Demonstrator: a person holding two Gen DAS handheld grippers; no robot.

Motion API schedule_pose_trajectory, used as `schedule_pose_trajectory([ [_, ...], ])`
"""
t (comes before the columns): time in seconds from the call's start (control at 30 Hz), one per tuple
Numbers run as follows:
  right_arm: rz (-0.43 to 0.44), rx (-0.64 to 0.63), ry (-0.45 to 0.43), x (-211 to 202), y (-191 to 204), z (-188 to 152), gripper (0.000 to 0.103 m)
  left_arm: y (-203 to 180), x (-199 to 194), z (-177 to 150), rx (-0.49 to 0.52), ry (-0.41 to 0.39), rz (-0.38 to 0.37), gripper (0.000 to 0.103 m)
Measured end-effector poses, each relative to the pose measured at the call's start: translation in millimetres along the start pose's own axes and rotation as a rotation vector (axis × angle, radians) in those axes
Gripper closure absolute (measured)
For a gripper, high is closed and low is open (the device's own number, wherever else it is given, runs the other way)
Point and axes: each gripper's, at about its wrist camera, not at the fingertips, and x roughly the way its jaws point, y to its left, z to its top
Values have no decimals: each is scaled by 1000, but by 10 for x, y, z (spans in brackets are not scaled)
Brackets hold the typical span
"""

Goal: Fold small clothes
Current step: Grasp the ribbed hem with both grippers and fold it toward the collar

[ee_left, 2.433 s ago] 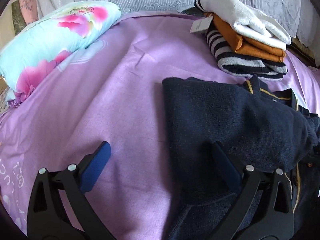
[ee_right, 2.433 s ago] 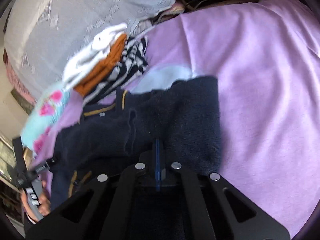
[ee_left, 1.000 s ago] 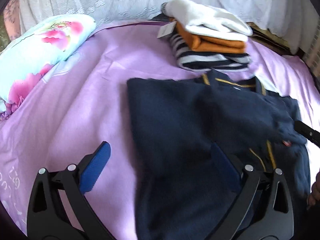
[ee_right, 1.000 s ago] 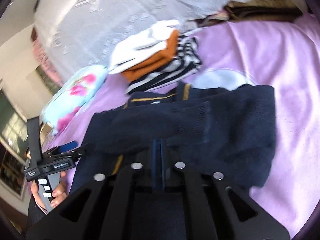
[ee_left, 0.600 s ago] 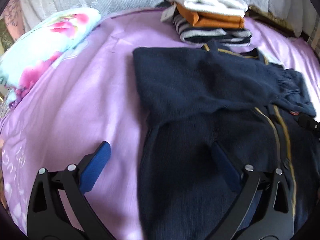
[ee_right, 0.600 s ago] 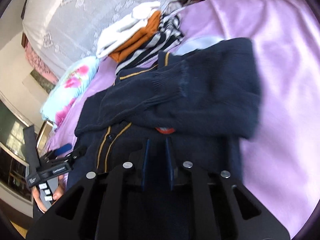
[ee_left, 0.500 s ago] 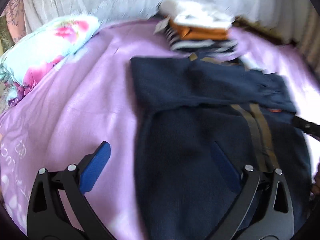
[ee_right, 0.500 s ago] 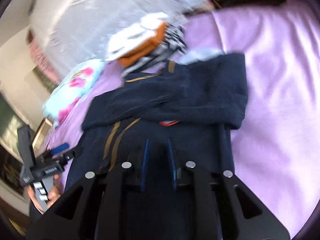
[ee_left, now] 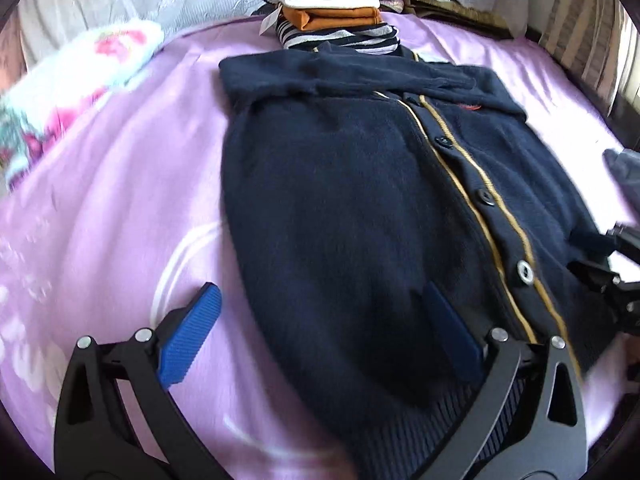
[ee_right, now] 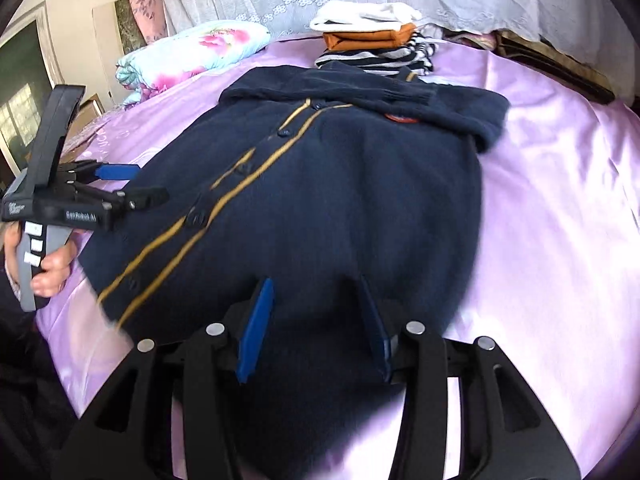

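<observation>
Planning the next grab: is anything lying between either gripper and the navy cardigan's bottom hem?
Nothing visible. The left gripper and right gripper are both open right over the lower part of the navy cardigan. The stack of folded clothes lies beyond the collar, away from the hem.

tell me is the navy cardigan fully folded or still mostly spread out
Partly folded: the navy cardigan has its sleeves laid across the chest, but its buttoned body lies full length on the purple sheet.

Your surface: bed with lilac sheet | on it: navy cardigan spread flat | folded clothes stack beyond collar | floral pillow far-left
</observation>
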Motion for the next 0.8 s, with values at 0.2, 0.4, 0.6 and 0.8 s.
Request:
schedule_pose_trajectory([
  [0.2,85,91,-40,-406,-89,-277,52,19,-211,-280,-11,-5,-110,2],
  [0.4,169,201,-1,-563,-232,-487,52,9,-369,-565,-32,33,-368,2],
  [0.6,292,332,-24,-402,-344,-558,51,175,-231,-499,-153,41,-514,2],
  [0.8,396,469,-62,-259,-464,-481,51,71,-168,-383,-180,51,-569,2],
])
